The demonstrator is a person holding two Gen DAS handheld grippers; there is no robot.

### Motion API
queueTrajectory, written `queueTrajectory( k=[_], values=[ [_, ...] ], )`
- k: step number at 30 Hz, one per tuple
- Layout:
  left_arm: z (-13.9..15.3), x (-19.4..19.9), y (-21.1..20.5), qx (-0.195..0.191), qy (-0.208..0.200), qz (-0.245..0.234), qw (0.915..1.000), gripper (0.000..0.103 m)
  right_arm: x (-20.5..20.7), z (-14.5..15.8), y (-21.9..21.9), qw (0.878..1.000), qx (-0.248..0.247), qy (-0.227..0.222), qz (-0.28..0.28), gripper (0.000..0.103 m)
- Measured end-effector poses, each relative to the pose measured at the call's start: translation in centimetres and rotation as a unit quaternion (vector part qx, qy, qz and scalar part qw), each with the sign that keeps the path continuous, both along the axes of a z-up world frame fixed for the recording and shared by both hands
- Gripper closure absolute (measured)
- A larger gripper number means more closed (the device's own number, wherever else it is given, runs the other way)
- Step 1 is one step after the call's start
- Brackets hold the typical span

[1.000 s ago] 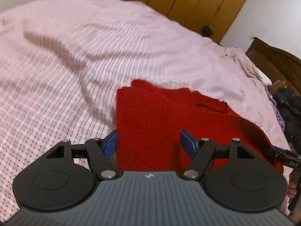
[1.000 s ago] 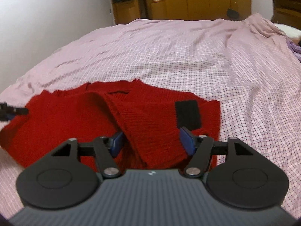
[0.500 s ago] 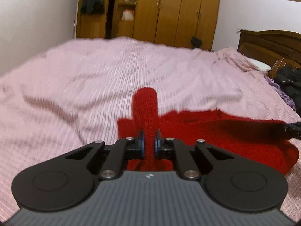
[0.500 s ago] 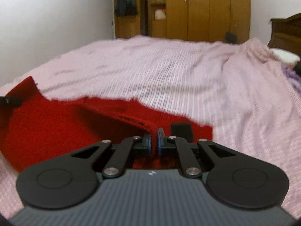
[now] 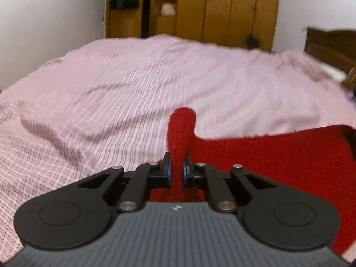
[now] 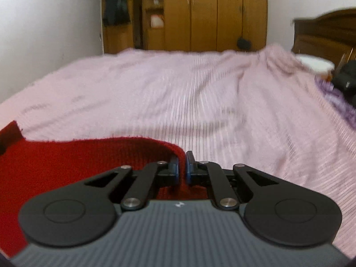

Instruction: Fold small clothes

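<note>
A red knitted garment (image 5: 278, 155) is held up over the pink checked bedspread (image 5: 133, 84). My left gripper (image 5: 176, 166) is shut on one corner of it, and a pinched ridge of knit sticks up past the blue pads. In the right wrist view the red knitted garment (image 6: 66, 162) stretches away to the left. My right gripper (image 6: 182, 166) is shut on its other corner, with the hem curving into the jaws. The cloth hangs taut between the two grippers. Both views are blurred by motion.
A wooden wardrobe (image 5: 222, 9) stands beyond the bed's far end, with dark clothes (image 6: 115, 4) hanging at its left. A dark wooden headboard (image 6: 324, 35) and a heap of dark and purple items (image 6: 342, 89) lie at the right. A white wall (image 5: 44, 22) is at the left.
Both grippers went from open around the flat garment to shut on its edges. They have lifted it and carried it forward over the bed, and the view has tipped up toward the wardrobe.
</note>
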State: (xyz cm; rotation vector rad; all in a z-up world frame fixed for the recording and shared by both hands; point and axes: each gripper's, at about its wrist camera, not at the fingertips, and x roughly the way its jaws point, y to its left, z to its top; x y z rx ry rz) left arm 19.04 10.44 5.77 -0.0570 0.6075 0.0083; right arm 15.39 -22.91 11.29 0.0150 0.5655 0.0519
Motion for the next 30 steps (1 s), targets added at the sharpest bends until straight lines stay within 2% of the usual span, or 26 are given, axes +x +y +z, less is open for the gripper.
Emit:
queueTrajectory(
  k=[3, 5, 9, 10, 11, 12, 13, 14, 21, 25, 30],
  values=[
    [-2.5, 0.6, 0.0, 0.014, 0.02, 0.012, 0.9996, 0.091, 1.7, -2.6, 0.3, 0.999, -0.003, 0.033, -0.001, 0.092],
    [-3.2, 0.2, 0.4, 0.009, 0.017, 0.017, 0.9997, 0.086, 2.2, -3.7, 0.6, 0.999, -0.014, 0.044, 0.002, 0.088],
    [-2.8, 0.1, 0.7, 0.006, 0.021, 0.016, 0.9996, 0.08, 2.1, -3.1, 0.8, 0.999, -0.023, 0.047, 0.005, 0.084],
    [-2.4, -0.1, 0.6, 0.005, 0.024, 0.016, 0.9996, 0.076, 1.9, -2.8, 0.5, 0.999, -0.014, 0.046, 0.005, 0.076],
    [-2.1, -0.1, 0.7, 0.001, 0.026, 0.019, 0.9995, 0.074, 1.4, -2.4, 0.0, 0.999, 0.005, 0.042, 0.001, 0.058],
    [-1.8, -0.3, 0.8, -0.003, 0.029, 0.023, 0.9993, 0.07, 1.0, -1.9, -0.5, 0.999, 0.027, 0.037, -0.002, 0.046],
    [-1.5, -0.4, 1.0, -0.008, 0.031, 0.027, 0.9991, 0.066, 0.4, -1.4, -1.2, 0.998, 0.052, 0.028, -0.006, 0.027],
    [-1.2, -0.6, 1.1, -0.011, 0.032, 0.03, 0.999, 0.065, -0.2, -0.9, -1.7, 0.997, 0.067, 0.019, -0.009, 0.024],
    [0.9, -3.8, 1.1, 0.01, 0.034, 0.02, 0.9991, 0.051, -3.8, 1.1, -4.8, 0.992, 0.118, 0.002, -0.046, 0.024],
    [2.1, -6.0, 0.5, 0.027, 0.032, 0.016, 0.999, 0.043, -6.4, 1.6, -5.3, 0.991, 0.129, 0.003, -0.045, 0.024],
    [3.4, -8.3, 0.1, 0.017, 0.037, 0.01, 0.9991, 0.04, -10.1, 2.7, -5.1, 0.987, 0.154, 0.011, -0.043, 0.024]
  ],
)
